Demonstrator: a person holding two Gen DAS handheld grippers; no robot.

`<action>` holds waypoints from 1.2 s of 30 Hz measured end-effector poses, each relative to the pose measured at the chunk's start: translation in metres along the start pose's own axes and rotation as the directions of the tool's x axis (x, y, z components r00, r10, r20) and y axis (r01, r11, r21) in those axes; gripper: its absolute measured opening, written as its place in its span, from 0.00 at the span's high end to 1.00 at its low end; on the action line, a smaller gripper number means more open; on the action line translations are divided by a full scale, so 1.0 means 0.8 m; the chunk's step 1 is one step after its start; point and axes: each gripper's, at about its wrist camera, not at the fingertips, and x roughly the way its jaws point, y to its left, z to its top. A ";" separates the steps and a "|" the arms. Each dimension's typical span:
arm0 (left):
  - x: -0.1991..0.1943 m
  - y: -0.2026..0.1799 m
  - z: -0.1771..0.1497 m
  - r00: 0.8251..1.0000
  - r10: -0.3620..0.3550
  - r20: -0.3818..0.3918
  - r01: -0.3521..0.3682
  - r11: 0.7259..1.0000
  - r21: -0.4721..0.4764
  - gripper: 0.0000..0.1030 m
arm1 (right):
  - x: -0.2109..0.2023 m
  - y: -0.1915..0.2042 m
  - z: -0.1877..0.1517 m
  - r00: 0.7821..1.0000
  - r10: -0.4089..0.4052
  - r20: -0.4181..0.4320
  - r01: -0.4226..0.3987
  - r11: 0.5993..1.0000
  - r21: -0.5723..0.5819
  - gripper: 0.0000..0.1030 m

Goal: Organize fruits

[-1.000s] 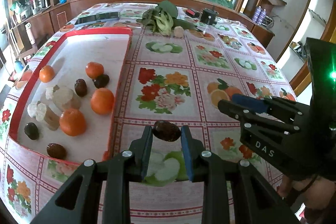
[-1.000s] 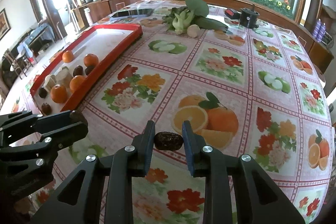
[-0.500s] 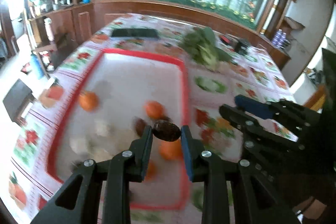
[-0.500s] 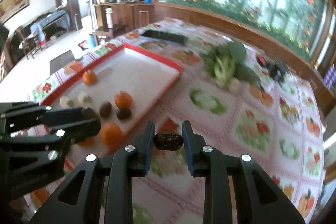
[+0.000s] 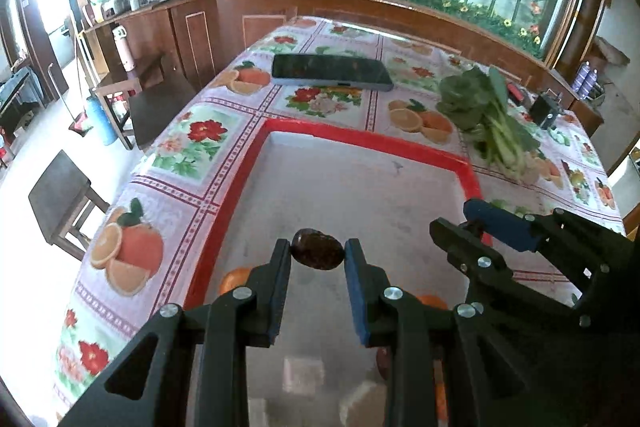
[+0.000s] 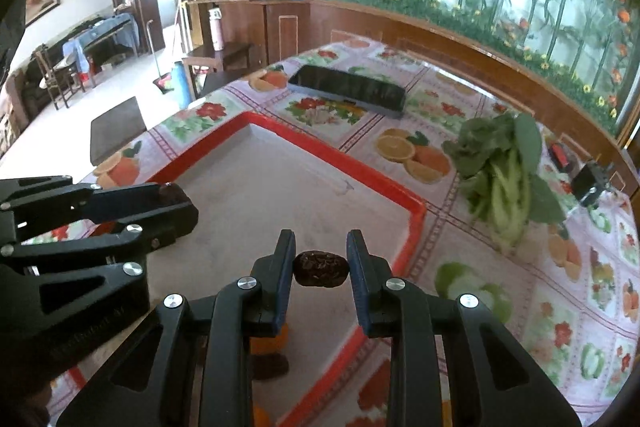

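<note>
A red-rimmed tray point(image 5: 360, 137) point(image 6: 332, 155) with a pale floor lies on the flowered tablecloth. My left gripper point(image 5: 318, 255) is shut on a dark brown date point(image 5: 318, 254), held above the tray's bare far half. My right gripper point(image 6: 320, 267) is shut on another dark date point(image 6: 320, 269), above the tray near its right rim. Each gripper shows in the other's view: the right gripper point(image 5: 476, 227) to the right, the left gripper point(image 6: 176, 203) to the left. Oranges point(image 5: 234, 277) point(image 6: 268, 343) and a date point(image 6: 270, 365) lie in the tray, half hidden under the fingers.
A phone point(image 5: 332, 71) point(image 6: 348, 93) lies beyond the tray's far rim. A bunch of leafy greens point(image 5: 488, 123) point(image 6: 504, 179) lies right of the tray, a small black object point(image 5: 546, 111) further right. Stools point(image 5: 60, 203) stand off the table's left edge.
Both grippers have swept left from over the bare tablecloth to above the tray, each still holding its date. The fruit in the tray has slid under the fingers.
</note>
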 end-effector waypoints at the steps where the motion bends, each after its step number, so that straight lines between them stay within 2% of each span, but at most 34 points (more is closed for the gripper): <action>1: 0.005 0.000 0.001 1.000 0.002 -0.006 -0.002 1.000 0.003 0.71 | 0.005 -0.001 0.000 1.000 0.003 -0.006 -0.003 1.000 0.003 0.75; 15: 0.048 -0.003 0.004 0.998 0.039 -0.049 -0.038 0.999 0.035 0.71 | 0.035 -0.006 -0.005 0.999 -0.001 -0.051 0.001 1.000 0.012 0.75; 28: 0.057 -0.005 0.004 0.994 0.059 -0.089 -0.055 0.998 0.044 0.70 | 0.042 -0.010 -0.015 0.997 -0.019 -0.077 0.022 0.999 0.041 0.75; 30: 0.057 -0.005 0.004 0.994 0.065 -0.091 -0.061 0.997 0.040 0.66 | 0.042 -0.010 -0.015 0.996 -0.023 -0.083 0.026 0.999 0.044 0.74; 31: 0.057 -0.005 0.004 0.993 0.069 -0.094 -0.065 0.997 0.042 0.66 | 0.042 -0.010 -0.015 0.996 -0.019 -0.084 0.023 0.999 0.046 0.70; 34: 0.055 -0.006 0.004 0.992 0.086 -0.096 -0.082 0.995 0.049 0.61 | 0.039 -0.008 -0.015 0.996 -0.037 -0.084 0.040 0.999 0.034 0.69; 36: 0.053 -0.005 0.004 0.991 0.096 -0.093 -0.092 0.995 0.048 0.54 | 0.036 -0.009 -0.015 0.995 -0.046 -0.083 0.049 0.998 0.034 0.68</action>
